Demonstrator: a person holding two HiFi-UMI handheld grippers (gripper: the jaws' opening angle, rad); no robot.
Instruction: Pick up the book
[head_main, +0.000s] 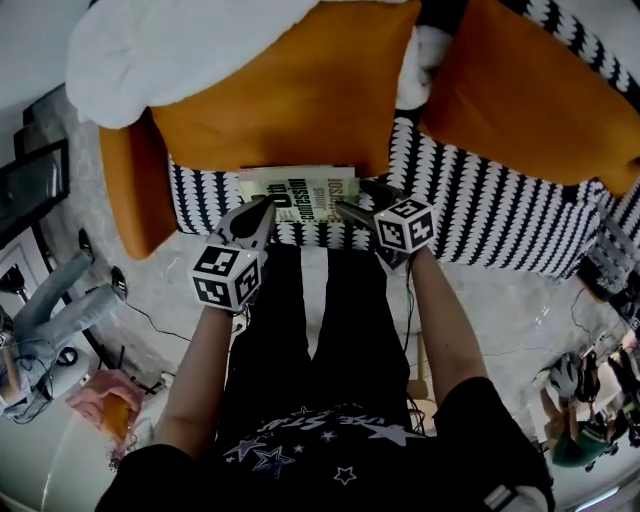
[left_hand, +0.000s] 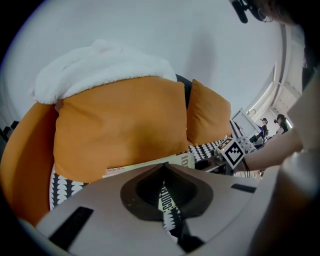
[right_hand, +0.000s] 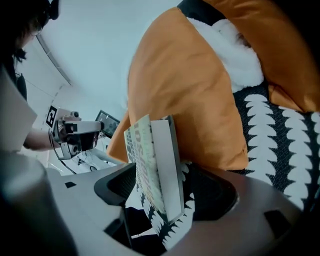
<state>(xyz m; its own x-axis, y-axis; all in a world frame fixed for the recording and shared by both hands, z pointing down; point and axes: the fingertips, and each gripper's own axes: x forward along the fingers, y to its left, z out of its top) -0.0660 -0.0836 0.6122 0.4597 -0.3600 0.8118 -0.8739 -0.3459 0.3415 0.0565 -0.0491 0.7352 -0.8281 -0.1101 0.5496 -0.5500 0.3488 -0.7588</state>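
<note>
The book (head_main: 300, 192), a pale green paperback with black lettering, lies flat on the black-and-white patterned sofa seat (head_main: 500, 220), its far edge at the foot of a big orange cushion (head_main: 290, 100). The person's left forearm (head_main: 205, 370) and right forearm (head_main: 445, 320) reach forward and down, one toward each near corner. The left gripper (head_main: 266, 206) has its jaws pressed together above the cover, pinching nothing. The right gripper (head_main: 358, 197) is spread wide. Its own view shows the book's corner standing between the jaws with a gap on each side, which the head view does not make plain.
</note>
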